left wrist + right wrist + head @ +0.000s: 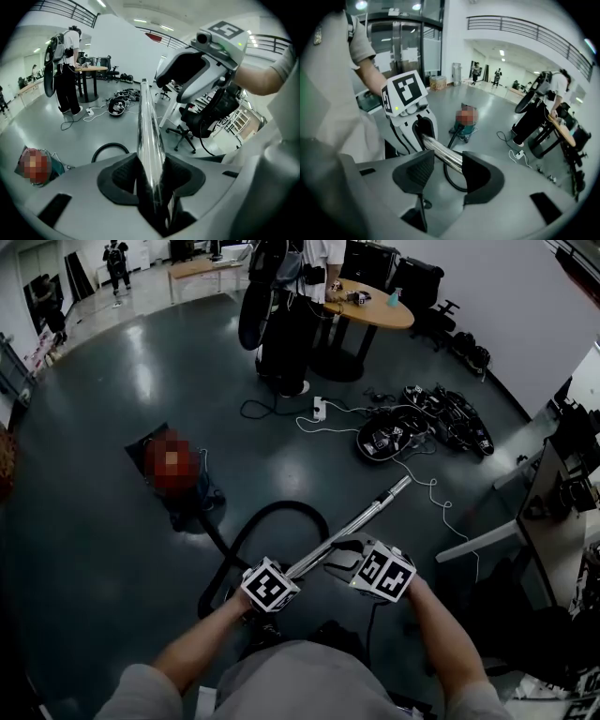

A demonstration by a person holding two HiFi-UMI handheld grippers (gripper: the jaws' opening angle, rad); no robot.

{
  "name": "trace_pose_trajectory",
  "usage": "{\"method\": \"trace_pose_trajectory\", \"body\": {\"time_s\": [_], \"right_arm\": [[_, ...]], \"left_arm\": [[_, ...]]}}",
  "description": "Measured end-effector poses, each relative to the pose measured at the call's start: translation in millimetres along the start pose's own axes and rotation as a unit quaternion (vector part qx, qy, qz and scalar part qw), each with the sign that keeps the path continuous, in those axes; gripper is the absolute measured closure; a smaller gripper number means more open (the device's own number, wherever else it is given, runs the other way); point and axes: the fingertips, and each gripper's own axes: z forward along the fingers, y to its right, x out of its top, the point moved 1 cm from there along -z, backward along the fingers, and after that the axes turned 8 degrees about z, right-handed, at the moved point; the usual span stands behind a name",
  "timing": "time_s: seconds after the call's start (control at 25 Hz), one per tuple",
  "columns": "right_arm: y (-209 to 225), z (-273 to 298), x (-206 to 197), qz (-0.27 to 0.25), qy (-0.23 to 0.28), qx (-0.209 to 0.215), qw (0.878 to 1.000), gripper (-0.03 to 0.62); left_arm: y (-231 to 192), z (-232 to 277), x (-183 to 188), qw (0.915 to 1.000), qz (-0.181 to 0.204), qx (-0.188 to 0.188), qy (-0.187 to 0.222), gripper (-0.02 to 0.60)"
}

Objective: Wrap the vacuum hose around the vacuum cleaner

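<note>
The vacuum cleaner [197, 495], with a teal base, stands on the floor at left, partly under a blur patch. Its black hose [272, 509] loops from it toward me and joins a chrome wand [366, 517] that slants up to the right. My left gripper [286, 574] is shut on the wand's lower end; in the left gripper view the wand [145, 122] runs straight out from between the pads. My right gripper [339, 559] sits over the wand a little further up. In the right gripper view its jaws [443, 171] stand apart, with the wand [440, 152] crossing at the fingertips.
A person stands by a round wooden table [375, 307] at the back. A power strip with white cables [319, 409] and a heap of black gear [422, 427] lie on the floor beyond the wand. A desk [562, 521] and an office chair [187, 133] are at right.
</note>
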Motion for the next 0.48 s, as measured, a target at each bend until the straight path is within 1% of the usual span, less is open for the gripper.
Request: {"method": "trace_pose_trajectory", "body": {"time_s": [0.08,0.12,0.2,0.28,0.36,0.44,0.48], "right_arm": [[6.0,-1.4,3.9,0.075,0.049,-0.013,0.996,0.407],[11.1,-1.9,4.8,0.115,0.073,-0.019,0.990,0.407],[23.2,-2.5,0.6,0.199,0.114,-0.026,0.973,0.407],[35.7,-4.2,-4.8,0.271,0.150,-0.033,0.950,0.407],[47.0,-6.0,-8.1,0.318,0.175,-0.049,0.931,0.407],[57.8,-4.4,-10.0,0.348,0.190,-0.066,0.916,0.405],[63.5,-2.6,-11.3,0.364,0.197,-0.067,0.908,0.405]], "left_arm": [[-5.6,1.1,3.2,0.9999,-0.008,0.003,0.013,0.410],[-8.0,2.1,5.3,0.9997,-0.010,0.004,0.020,0.410],[-12.5,4.7,11.9,0.9992,-0.016,0.008,0.035,0.410],[-17.6,7.1,21.3,0.9983,-0.026,0.016,0.050,0.410],[-22.7,9.0,30.5,0.9970,-0.038,0.026,0.062,0.410],[-26.5,11.0,38.4,0.9957,-0.049,0.036,0.071,0.410],[-27.3,12.9,42.5,0.9950,-0.054,0.041,0.073,0.410]]}}
